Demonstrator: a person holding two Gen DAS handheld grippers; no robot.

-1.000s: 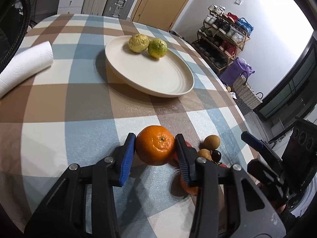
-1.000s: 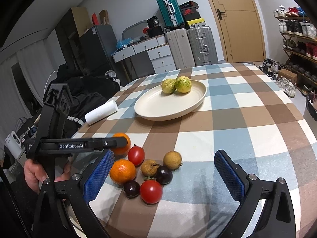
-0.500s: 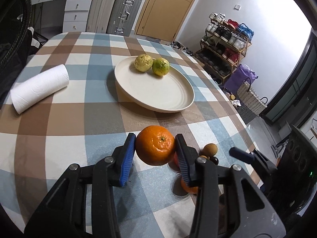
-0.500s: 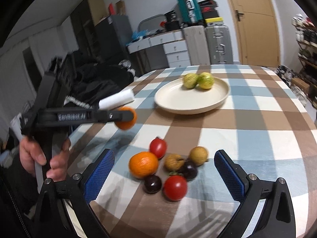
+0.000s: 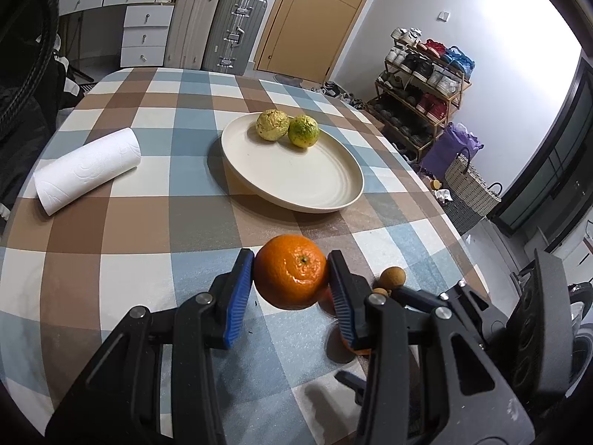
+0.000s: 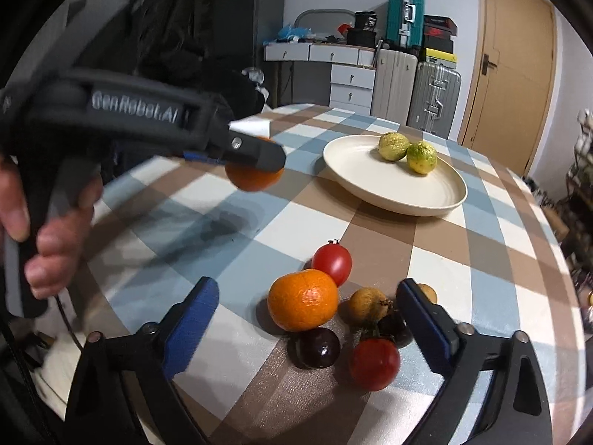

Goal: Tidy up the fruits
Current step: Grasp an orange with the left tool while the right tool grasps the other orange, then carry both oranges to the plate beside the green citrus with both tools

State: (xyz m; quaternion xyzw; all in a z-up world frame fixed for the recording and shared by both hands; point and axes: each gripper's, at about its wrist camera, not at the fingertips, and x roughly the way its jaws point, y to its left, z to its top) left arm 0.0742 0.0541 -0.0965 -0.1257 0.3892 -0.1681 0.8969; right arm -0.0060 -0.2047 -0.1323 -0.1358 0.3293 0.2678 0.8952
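Observation:
My left gripper (image 5: 291, 272) is shut on an orange (image 5: 290, 271) and holds it in the air above the checked tablecloth, short of the cream plate (image 5: 296, 174). The plate holds a yellow-green fruit (image 5: 272, 124) and a green-yellow citrus (image 5: 303, 131). In the right wrist view the held orange (image 6: 252, 180) hangs left of the plate (image 6: 389, 193). My right gripper (image 6: 307, 304) is open and hovers low over a fruit pile: a second orange (image 6: 302, 299), two tomatoes (image 6: 332, 262) (image 6: 374, 363), a dark plum (image 6: 318, 347) and brown longans (image 6: 367, 305).
A paper towel roll (image 5: 87, 168) lies on the table's left side. Suitcases (image 5: 233, 33) and drawers stand behind the table, and a shoe rack (image 5: 422, 85) stands to the right. The table edge curves close on the right.
The left gripper has lifted the orange higher and carried it towards the plate. The right gripper has come lower and closer over the fruit pile, still open.

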